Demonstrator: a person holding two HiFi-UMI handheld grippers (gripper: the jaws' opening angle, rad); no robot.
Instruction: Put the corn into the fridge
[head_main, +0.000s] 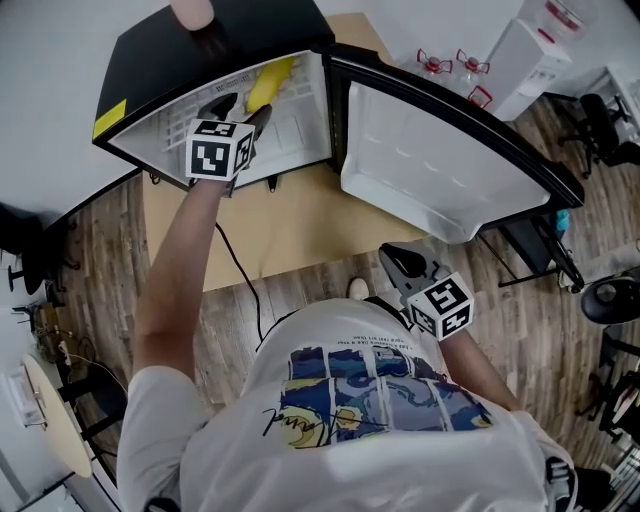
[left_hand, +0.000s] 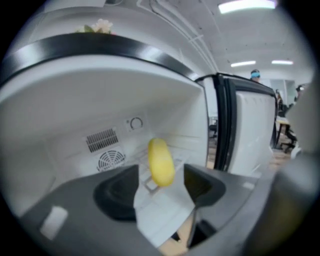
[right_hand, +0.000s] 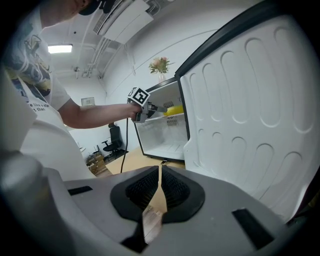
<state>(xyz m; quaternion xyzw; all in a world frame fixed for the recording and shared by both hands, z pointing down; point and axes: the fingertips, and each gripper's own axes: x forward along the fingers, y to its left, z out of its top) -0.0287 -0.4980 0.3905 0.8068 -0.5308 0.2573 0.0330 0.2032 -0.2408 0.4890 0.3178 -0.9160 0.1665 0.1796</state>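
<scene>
The yellow corn (head_main: 268, 82) lies on the upper wire shelf inside the open black mini fridge (head_main: 150, 60). In the left gripper view the corn (left_hand: 161, 162) rests just beyond the jaws, free of the pads. My left gripper (head_main: 242, 108) stands at the fridge mouth with its jaws wide open (left_hand: 161, 184) and nothing held. My right gripper (head_main: 395, 258) hangs low near my body, below the fridge door, its pads nearly together and empty (right_hand: 159, 172). The right gripper view shows the left gripper (right_hand: 145, 111) at the shelf with the corn (right_hand: 174, 109) beside it.
The fridge door (head_main: 440, 160) swings wide open to the right, its white inner liner (right_hand: 250, 100) close to my right gripper. The fridge sits on a wooden platform (head_main: 290, 225) with a black cable (head_main: 240, 275) trailing off it. Flowers (right_hand: 160, 64) stand on the fridge top.
</scene>
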